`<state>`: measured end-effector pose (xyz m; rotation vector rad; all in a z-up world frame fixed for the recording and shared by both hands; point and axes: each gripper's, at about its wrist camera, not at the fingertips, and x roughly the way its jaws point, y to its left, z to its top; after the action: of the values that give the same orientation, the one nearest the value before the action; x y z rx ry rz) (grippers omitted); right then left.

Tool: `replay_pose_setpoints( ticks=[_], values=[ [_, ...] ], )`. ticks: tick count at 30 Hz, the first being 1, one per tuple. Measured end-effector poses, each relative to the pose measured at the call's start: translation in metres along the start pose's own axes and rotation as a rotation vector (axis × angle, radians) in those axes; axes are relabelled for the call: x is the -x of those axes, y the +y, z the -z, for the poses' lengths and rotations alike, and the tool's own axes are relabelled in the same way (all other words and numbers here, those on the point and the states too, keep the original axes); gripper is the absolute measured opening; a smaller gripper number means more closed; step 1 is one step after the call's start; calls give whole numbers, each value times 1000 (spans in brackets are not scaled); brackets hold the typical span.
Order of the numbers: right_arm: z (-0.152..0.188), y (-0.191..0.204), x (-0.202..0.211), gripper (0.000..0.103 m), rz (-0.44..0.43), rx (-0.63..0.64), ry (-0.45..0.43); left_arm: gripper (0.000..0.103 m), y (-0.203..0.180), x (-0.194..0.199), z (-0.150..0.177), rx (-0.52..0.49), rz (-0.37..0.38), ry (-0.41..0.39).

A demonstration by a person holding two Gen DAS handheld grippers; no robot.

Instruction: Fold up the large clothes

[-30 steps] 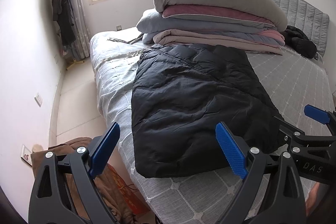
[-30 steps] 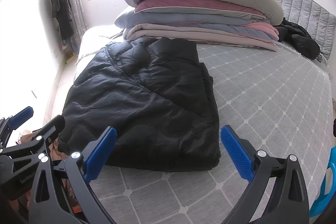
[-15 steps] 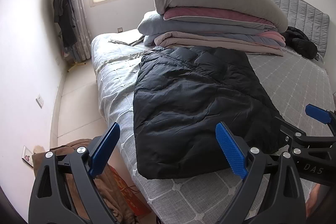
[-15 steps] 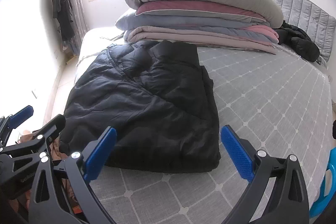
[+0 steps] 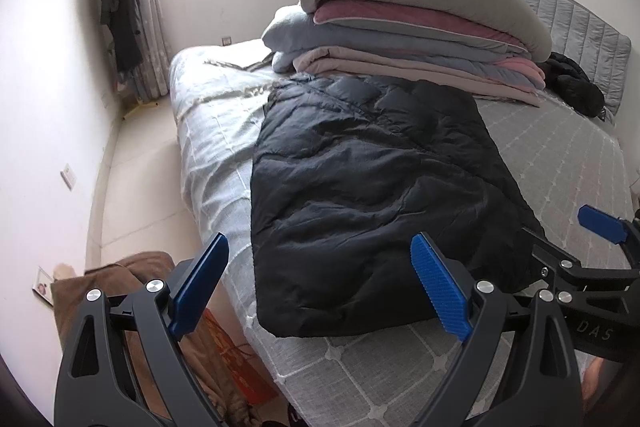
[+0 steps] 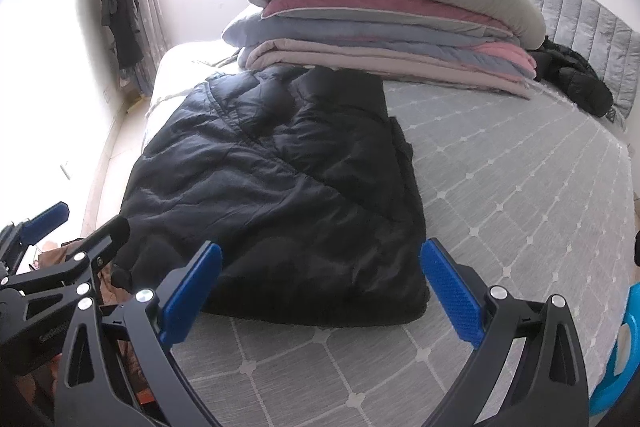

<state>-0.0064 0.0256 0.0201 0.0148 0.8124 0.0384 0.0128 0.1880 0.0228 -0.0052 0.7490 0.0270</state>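
A black puffer jacket lies folded into a long rectangle on the grey quilted bed, near the bed's left edge. It also fills the middle of the right wrist view as the jacket. My left gripper hangs open over the jacket's near left corner, holding nothing. My right gripper is open above the jacket's near right corner, also holding nothing. The right gripper's blue pad shows at the left view's right edge, and the left gripper's pad shows at the right view's left edge.
A stack of folded quilts and blankets sits at the jacket's far end. Another black garment lies by the headboard. Brown fabric is heaped on the floor beside the bed. A blue plastic object is at the right.
Both grippers have drawn back and up slightly from the jacket, staying open. The jacket has not moved.
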Motion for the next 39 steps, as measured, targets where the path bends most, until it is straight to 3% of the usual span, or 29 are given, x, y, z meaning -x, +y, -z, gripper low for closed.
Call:
replay_pose_setpoints(
  ticks=[4,11,39],
  values=[
    [-1,-2,-6,96,2,-7,40,89,5,-9,0,39,48,50],
    [-2,-2,-11,96,24,7,83,89,2,-18,1,32,36,78],
    [-7,6,-10,96,33,53,112,89,3,-24,2,28,22,107]
  ],
)
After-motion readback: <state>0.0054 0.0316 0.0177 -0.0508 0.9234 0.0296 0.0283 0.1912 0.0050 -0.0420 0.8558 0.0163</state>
